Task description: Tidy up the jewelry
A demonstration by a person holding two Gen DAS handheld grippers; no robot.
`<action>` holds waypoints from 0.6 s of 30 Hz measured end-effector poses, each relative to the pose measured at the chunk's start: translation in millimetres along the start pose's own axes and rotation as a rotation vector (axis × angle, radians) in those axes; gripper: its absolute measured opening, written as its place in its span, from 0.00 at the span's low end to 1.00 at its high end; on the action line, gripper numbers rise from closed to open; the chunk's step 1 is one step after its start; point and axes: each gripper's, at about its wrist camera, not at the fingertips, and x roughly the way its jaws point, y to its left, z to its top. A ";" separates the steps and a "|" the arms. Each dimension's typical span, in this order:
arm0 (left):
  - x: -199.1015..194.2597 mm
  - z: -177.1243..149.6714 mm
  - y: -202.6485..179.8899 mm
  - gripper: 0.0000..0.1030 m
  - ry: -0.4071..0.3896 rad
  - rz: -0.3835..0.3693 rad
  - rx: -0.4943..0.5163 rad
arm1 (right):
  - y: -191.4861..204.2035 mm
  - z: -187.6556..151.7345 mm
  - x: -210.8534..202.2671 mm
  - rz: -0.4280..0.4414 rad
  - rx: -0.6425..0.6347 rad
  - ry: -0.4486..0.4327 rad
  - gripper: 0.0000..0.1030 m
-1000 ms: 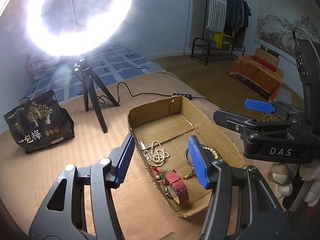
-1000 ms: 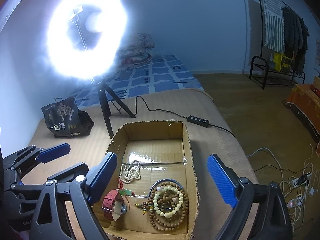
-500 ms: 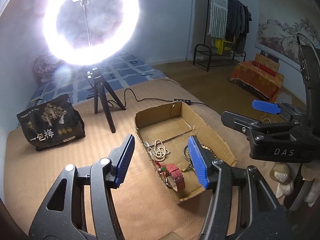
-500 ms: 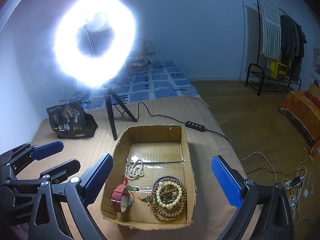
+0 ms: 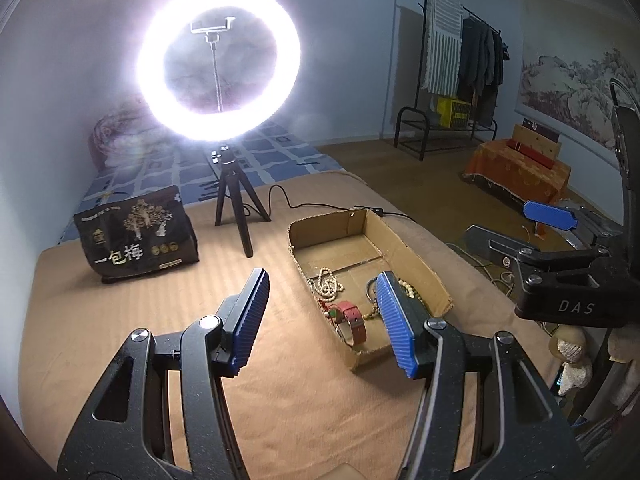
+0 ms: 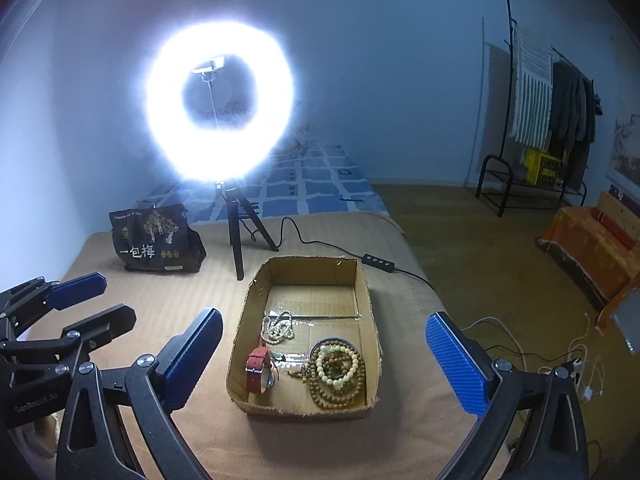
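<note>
Left wrist view: the left gripper [image 5: 320, 320] hangs half-open and empty above the bed [image 5: 120, 320]; best to lift clear without nudging the cardboard box [image 5: 416, 264].

Right wrist view: the right gripper [image 6: 324, 364], its jaws just opened wide, holds nothing. A red watch [image 6: 256, 368], white beads [image 6: 276, 326] and brown bead strands [image 6: 340, 376] lie at the box's near end.

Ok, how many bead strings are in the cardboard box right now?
3, all in the box: a white bead string mid-left, a pale bead bracelet near right, lying on coiled brown beads. More may be hidden under that pile.
</note>
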 end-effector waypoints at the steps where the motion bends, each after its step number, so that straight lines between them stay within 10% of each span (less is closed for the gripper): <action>1: -4.0 -1.7 -0.9 0.56 -0.004 0.003 0.001 | 1.0 -1.0 -3.2 -0.001 -0.003 -0.002 1.00; 18: -50.6 -20.0 -4.0 0.82 -0.057 0.025 0.007 | 1.7 -28.1 -37.8 -0.076 0.050 -0.027 1.00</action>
